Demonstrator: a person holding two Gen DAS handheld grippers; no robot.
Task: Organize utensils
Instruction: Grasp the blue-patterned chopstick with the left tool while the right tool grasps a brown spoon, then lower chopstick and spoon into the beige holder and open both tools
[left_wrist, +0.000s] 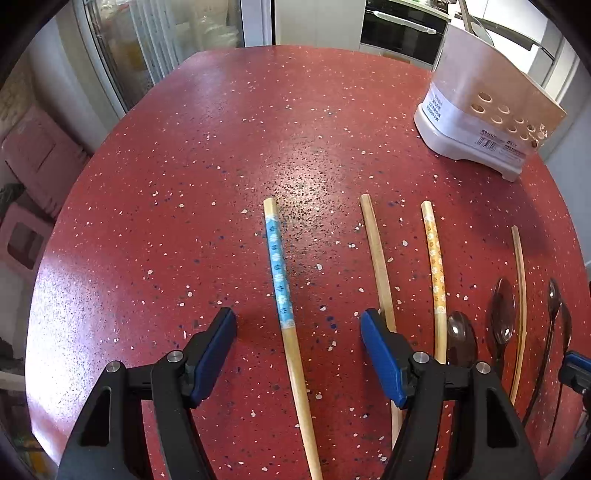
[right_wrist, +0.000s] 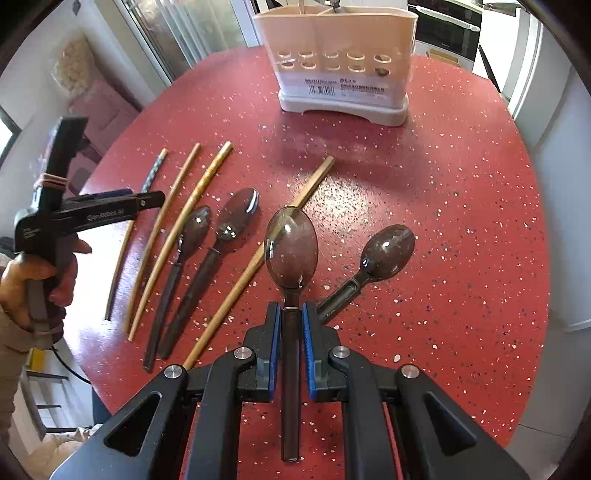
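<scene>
Item one: on the side of the left claw (right_wrist: 147, 199), in the right wrist view, we read pale lettering that looks like "GenRobot.AI"; the last letters are unsure.

Item two: on the utensil holder (right_wrist: 332, 55) we find a white label (right_wrist: 345, 89) with a barcode and small print, too fine for us to read in either view.
</scene>
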